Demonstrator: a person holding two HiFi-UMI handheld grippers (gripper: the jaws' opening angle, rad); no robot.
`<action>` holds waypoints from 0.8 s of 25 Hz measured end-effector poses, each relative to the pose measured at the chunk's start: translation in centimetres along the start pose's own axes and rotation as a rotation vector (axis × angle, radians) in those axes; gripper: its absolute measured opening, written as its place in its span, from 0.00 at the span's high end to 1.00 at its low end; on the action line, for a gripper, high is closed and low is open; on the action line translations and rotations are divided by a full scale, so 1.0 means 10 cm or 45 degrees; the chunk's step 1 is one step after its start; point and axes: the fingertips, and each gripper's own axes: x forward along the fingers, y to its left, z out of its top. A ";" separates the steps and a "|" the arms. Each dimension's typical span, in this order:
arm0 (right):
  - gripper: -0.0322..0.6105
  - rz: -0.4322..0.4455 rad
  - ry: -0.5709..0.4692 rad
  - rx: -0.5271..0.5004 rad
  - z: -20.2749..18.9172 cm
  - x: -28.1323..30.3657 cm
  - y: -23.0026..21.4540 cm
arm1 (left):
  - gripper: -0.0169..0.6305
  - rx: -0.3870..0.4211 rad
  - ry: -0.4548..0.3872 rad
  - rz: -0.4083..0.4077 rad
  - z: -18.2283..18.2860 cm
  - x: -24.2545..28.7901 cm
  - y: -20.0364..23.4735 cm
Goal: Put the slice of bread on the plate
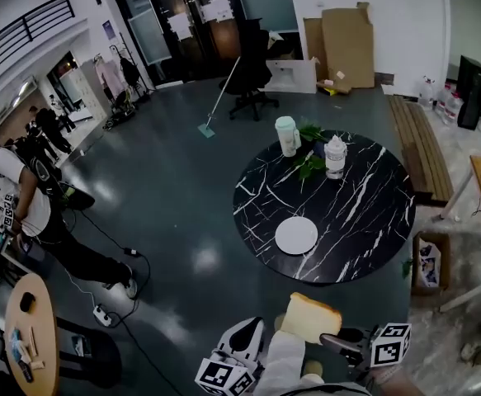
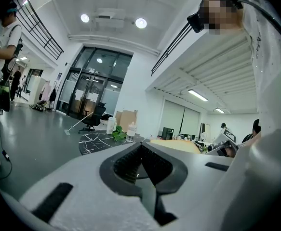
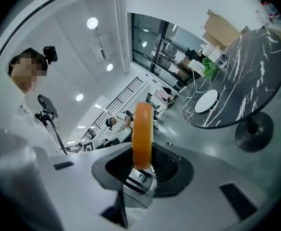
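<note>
1. The thick pale slice of bread with a golden crust is pinched by one edge in the fingers of the right gripper. It is held in the air, well short of the round black white-veined counter.
2. The left gripper is seen with its fingers pressed together and nothing between them. It is carried just beside the right one.
3. The round white plate is found bare on the near part of the counter, well apart from the pale green cup and the leafy green sprig at the far side.
4. The step in hand is judged to be the carry, with the slice yet to be brought over the plate.
5. The slice is best kept level and the pinch not tightened, since soft crumb is likely crushed easily.
6. The plate's middle should be aimed for, and the slice lowered until it rests there before the fingers are spread.
</note>
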 end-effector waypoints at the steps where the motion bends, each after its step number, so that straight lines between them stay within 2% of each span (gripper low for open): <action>1: 0.81 -0.011 -0.004 0.005 0.03 0.02 -0.05 | 0.96 0.001 0.000 -0.006 -0.03 0.05 0.05; 6: 0.81 -0.084 -0.027 0.032 0.25 0.14 -0.27 | 0.96 -0.029 0.024 -0.057 -0.16 0.42 0.28; 13: 0.81 -0.162 -0.043 0.093 0.62 0.43 -0.64 | 0.96 -0.023 0.007 -0.150 0.06 1.11 0.62; 20: 0.81 -0.180 -0.068 0.133 0.92 0.80 -0.88 | 0.96 -0.046 0.041 -0.172 0.07 1.48 1.00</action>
